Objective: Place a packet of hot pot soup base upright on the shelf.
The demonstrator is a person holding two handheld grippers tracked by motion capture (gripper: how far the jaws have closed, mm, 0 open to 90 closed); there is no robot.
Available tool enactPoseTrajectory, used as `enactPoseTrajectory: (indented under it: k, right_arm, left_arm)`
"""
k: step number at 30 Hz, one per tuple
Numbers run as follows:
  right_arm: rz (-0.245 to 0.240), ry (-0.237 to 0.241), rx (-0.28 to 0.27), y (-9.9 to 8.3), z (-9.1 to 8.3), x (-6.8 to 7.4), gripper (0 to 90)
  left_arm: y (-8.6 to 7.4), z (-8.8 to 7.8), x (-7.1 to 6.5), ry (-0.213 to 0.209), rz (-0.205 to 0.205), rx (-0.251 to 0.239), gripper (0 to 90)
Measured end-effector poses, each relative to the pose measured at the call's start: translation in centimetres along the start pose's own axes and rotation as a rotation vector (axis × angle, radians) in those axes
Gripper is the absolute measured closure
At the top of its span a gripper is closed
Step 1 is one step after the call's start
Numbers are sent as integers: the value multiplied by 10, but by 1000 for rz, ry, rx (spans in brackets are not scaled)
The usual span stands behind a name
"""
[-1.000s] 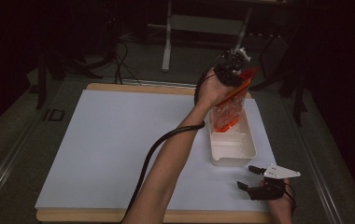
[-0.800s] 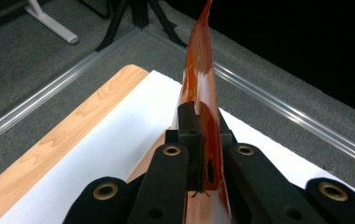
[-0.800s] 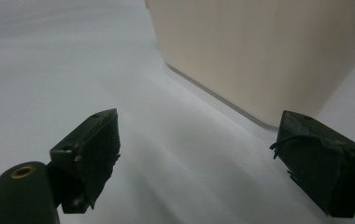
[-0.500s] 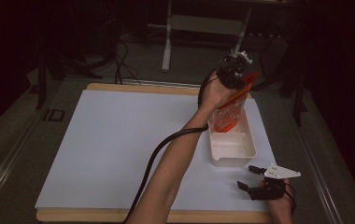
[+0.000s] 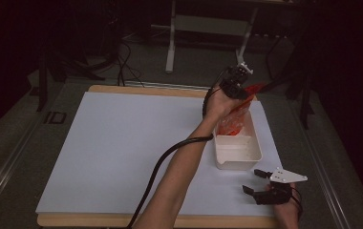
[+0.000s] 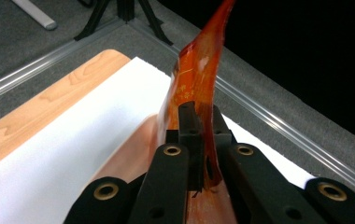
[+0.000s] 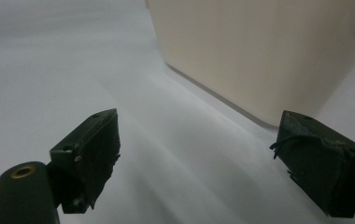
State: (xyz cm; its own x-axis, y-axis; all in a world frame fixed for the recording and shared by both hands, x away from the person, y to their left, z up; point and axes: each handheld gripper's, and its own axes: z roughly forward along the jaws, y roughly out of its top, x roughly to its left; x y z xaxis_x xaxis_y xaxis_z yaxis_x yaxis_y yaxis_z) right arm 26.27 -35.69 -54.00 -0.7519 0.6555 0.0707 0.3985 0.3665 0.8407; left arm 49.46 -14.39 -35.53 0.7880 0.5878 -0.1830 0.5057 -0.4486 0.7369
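An orange-red see-through bag (image 5: 233,120) hangs with its lower end inside a white rectangular bin (image 5: 239,164) at the right side of the table. My left gripper (image 5: 239,91) holds the bag from above, over the bin's far end. In the left gripper view the jaws are shut on the bag (image 6: 196,79), which sticks up past the left gripper (image 6: 199,122). My right gripper (image 5: 251,181) rests near the table's front right corner, just in front of the bin, open and holding nothing. In the right gripper view the right gripper (image 7: 208,163) faces the bin wall (image 7: 259,51).
A white sheet (image 5: 122,143) covers the wooden tabletop. The left forearm reaches diagonally across the table, with a black cable (image 5: 165,162) trailing along it. Stands and table legs (image 5: 172,43) are on the dark floor beyond the far edge.
The left hand has sunk with the bag, so the bag now hangs lower into the far end of the bin. The right gripper has stayed in place.
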Motion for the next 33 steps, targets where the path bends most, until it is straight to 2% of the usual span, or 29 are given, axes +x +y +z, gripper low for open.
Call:
enactPoseTrajectory:
  k: [5,7,14,17,21,23,27,33]
  right_arm:
    - [-3,-2,1,0,0,0,139]
    - [-4,-2,2,0,0,0,138]
    - [-4,-2,3,0,0,0,139]
    - [-3,-3,5,0,1,1,139]
    - [-5,-4,7,0,1,1,139]
    - [-8,-5,7,0,1,1,139]
    - [-13,-6,10,0,1,1,139]
    - [-14,-7,12,0,1,1,139]
  left_arm:
    - [-2,0,-2,4,-5,3,869]
    - [-2,-2,0,12,-8,7,808]
    - [-7,-10,6,24,-26,-12,676]
    - [-9,-15,7,27,-24,-17,648]
    - [-10,-21,8,25,-22,-30,626]
    - [-12,-30,10,8,-35,-72,619]
    - [-15,-40,13,0,-40,-101,618]
    - [-14,-53,14,4,-28,-110,608]
